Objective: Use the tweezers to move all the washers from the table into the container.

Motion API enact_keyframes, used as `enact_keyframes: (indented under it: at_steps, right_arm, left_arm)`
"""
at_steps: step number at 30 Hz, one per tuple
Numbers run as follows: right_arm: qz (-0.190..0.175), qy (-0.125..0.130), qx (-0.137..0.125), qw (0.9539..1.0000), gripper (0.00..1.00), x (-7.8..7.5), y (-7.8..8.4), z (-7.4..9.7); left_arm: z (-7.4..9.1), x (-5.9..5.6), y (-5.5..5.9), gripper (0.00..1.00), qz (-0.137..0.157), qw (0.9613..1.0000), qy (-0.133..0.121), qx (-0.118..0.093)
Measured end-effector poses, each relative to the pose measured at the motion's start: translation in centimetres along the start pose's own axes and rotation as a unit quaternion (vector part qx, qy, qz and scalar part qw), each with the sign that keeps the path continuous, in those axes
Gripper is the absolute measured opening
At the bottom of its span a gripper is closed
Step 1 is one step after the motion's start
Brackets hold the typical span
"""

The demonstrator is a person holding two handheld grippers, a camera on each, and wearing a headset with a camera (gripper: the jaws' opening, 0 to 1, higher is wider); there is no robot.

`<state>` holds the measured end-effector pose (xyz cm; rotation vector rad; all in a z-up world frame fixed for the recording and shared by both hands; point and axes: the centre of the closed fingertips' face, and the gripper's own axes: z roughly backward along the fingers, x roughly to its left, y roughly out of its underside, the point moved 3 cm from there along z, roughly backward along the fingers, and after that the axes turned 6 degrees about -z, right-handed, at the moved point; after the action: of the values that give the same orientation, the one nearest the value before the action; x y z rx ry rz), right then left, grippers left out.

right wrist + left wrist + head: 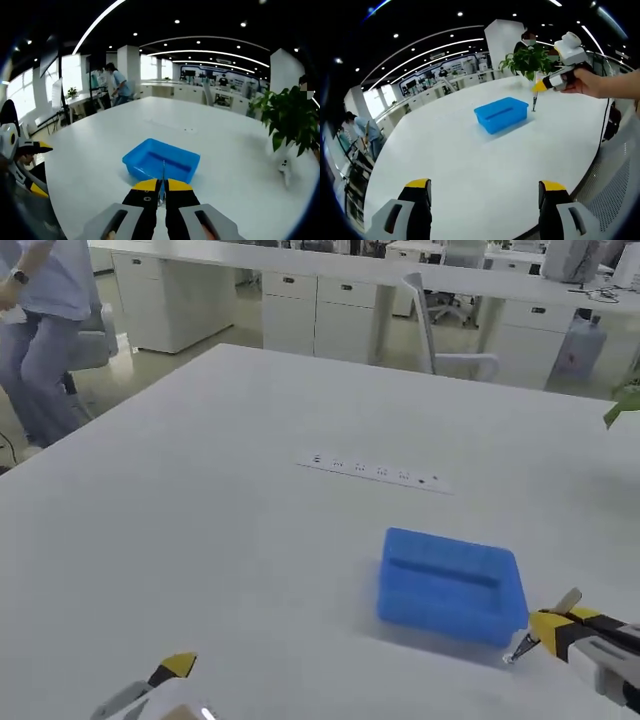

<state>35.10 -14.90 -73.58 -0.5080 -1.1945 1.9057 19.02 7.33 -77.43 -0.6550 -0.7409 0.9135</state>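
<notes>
A blue rectangular container (450, 585) stands open-topped on the white table (200, 540). My right gripper (552, 622) hangs just right of it, shut on thin metal tweezers (523, 645) whose tips point down at the table beside the container's near right corner. In the right gripper view the jaws (162, 186) pinch the tweezers (163, 172), which point over the container (161, 160). My left gripper (178, 667) hovers at the near left. Its own view shows the left gripper (485, 186) open with nothing held, the container (501, 114) well ahead and the right gripper (540, 86) beyond it.
A white power strip (372, 471) lies behind the container. A potted plant (290, 120) stands at the table's right side. A person (40, 330) stands past the far left edge, and a chair (440, 340) sits behind the far edge.
</notes>
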Motion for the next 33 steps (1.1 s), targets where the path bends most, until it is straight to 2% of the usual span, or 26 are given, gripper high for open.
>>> enact_keyframes:
  at_steps: [5, 9, 13, 20, 24, 30, 33]
  right_arm:
    - [0.015, 0.001, -0.026, 0.9995, 0.01, -0.3, -2.6, -0.6]
    - [0.022, 0.003, -0.031, 0.9993, 0.01, -0.7, -3.3, -1.8]
    - [0.035, 0.011, -0.028, 0.9989, 0.01, -1.2, -3.6, -3.4]
    - [0.040, 0.014, -0.005, 0.9991, 0.01, -2.3, -2.8, -6.2]
    - [0.053, 0.018, 0.012, 0.9984, 0.01, -2.6, -2.0, -6.9]
    - [0.051, 0.014, 0.037, 0.9979, 0.01, -2.9, -0.4, -7.5]
    - [0.051, 0.013, 0.046, 0.9976, 0.01, -3.0, 0.2, -7.9]
  left_arm:
    - [0.6, 0.5, -1.2, 0.91, 0.003, 0.9999, -0.006, -0.013]
    - [1.0, 0.5, -2.1, 0.89, 0.004, 0.9998, -0.002, -0.021]
    - [1.3, 0.6, -2.5, 0.83, 0.005, 0.9997, 0.003, -0.026]
    - [1.7, 0.5, -2.3, 0.75, 0.023, 0.9993, 0.017, -0.026]
    - [1.9, 0.2, -2.2, 0.71, 0.025, 0.9990, 0.026, -0.027]
    - [2.4, -0.1, -3.0, 0.54, 0.017, 0.9983, 0.042, -0.036]
    - [2.5, -0.2, -3.3, 0.51, 0.015, 0.9982, 0.045, -0.037]
